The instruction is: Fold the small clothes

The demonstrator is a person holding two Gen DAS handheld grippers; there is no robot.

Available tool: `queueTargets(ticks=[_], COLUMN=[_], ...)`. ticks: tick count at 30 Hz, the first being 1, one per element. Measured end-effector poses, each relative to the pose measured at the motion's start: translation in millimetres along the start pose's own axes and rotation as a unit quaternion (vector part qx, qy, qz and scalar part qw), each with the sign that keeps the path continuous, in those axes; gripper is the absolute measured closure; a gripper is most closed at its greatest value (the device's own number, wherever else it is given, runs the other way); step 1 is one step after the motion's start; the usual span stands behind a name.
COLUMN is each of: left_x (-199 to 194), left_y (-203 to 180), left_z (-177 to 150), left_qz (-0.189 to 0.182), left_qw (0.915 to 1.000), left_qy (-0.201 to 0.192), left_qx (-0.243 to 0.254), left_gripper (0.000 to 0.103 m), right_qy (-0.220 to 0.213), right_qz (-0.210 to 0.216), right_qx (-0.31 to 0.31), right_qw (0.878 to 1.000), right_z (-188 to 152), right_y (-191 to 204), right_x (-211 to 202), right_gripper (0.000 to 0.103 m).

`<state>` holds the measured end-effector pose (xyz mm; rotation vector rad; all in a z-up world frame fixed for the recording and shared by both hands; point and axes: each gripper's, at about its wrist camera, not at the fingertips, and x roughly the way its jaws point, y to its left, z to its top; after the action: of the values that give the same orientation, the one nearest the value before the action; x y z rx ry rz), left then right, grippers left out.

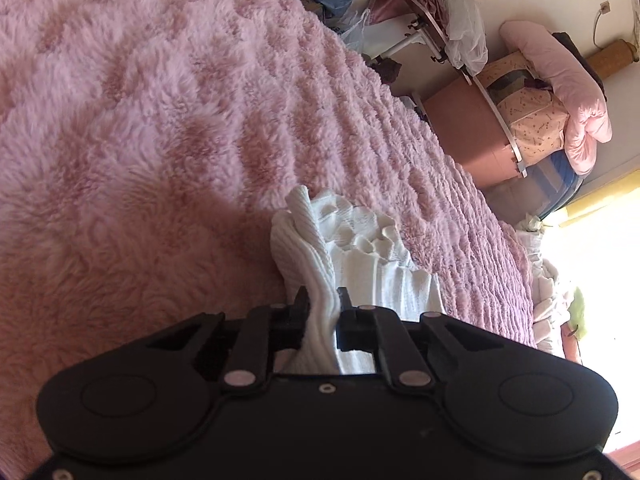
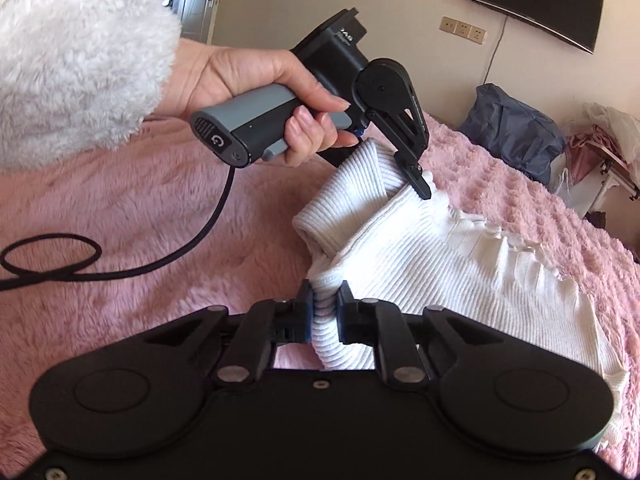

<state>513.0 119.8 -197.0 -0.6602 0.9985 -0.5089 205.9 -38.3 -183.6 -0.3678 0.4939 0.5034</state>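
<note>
both grippers are clamped on the same white ribbed garment. right gripper pinches a bunched ribbed edge between its fingers, cloth squeezed into a narrow roll in the gap. left gripper, seen from the right wrist camera, bites the folded collar-like band at the far end of the garment, fingertip pressed into the rib. in its own camera the left gripper has a fold of the white knit running straight through its closed fingers.

garment lies partly lifted off the pink fluffy blanket, stretched between the two grips, with a frilled trim along one side. the rest of it drapes down onto the blanket to the right.

left hand wraps the grey handle, white fleece sleeve at the wrist. black cable runs from the handle and loops across the blanket.

background: dark blue bag at the bed edge, wall tv, wall sockets, pink duvet piled on a rack.
</note>
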Motion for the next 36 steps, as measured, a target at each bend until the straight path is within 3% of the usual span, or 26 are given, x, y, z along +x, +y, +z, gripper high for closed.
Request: queueTargets(ticks=[8,18,30,32,36], left_x=[27.2,129.9,214.6,221.3,228.8], left_y=[-89.2,-174.5,-200.2,-204.6,-218.4], left_z=[8.8,-22.9,-57.9,-62.5,-65.1], left_qz=[-0.016,-0.027,0.038,0.054,0.065], left_qw=[0.999,0.995,0.9884,0.9862,0.9847], left_qy=[0.01,0.056,0.101,0.101,0.095], left_qx=[0.04,0.078,0.107,0.119,0.131], left_gripper=[0.095,0.095,0.095,0.092,0.077], right_qy=[-0.031,-0.014,0.029,0.036,0.046], right_qz=[-0.054,-0.106,-0.117,-0.112,-0.105], right_qx=[0.107,0.244,0.324,0.338,0.368], right_qw=[0.992,0.964,0.938,0.934,0.923], right_z=[-2.7,-54.9,-107.7,-115.5,-129.1], right_y=[-61.1,-134.5,-177.0,-178.0,-183.6], right_x=[-44.7,-76.9,-70.8,-71.2,-67.1], right_gripper=[0.092,0.092,0.093,0.092,0.091])
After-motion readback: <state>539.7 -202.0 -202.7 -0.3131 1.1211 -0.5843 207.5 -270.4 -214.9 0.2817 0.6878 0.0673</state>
